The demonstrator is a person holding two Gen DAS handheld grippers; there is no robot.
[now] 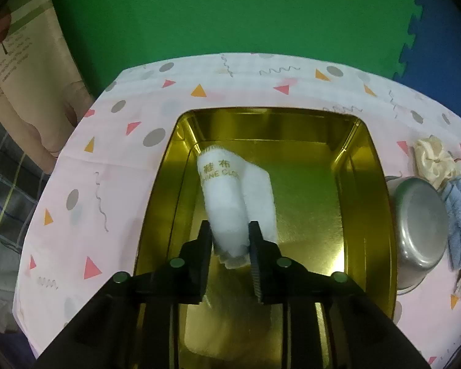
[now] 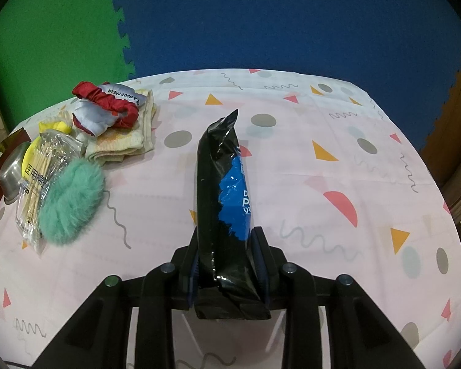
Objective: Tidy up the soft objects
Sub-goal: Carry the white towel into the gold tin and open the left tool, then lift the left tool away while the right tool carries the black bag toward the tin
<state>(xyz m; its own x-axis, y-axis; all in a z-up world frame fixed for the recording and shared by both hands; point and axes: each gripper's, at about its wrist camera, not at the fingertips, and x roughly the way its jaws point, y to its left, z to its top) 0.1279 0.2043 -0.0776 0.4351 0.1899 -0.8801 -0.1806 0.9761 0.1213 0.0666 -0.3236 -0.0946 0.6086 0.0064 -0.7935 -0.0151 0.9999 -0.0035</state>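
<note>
In the left wrist view my left gripper (image 1: 229, 230) is shut on the near end of a white folded cloth (image 1: 230, 193) with gold lettering. The cloth lies inside a gold metal tin (image 1: 365, 184), along its left side. In the right wrist view my right gripper (image 2: 227, 240) is shut on a black and blue plastic packet (image 2: 222, 190) and holds it above the pink patterned tablecloth (image 2: 322, 184), its tip pointing away.
At the left of the right wrist view lie a green fluffy puff (image 2: 70, 203), a bag of cotton swabs (image 2: 37, 178), beige socks (image 2: 126, 141), a red and grey fabric item (image 2: 104, 110) and a steel bowl (image 2: 13, 172). The steel bowl (image 1: 421, 230), a blue cloth (image 1: 459, 221) and a cream scrunchie (image 1: 433, 160) lie right of the tin.
</note>
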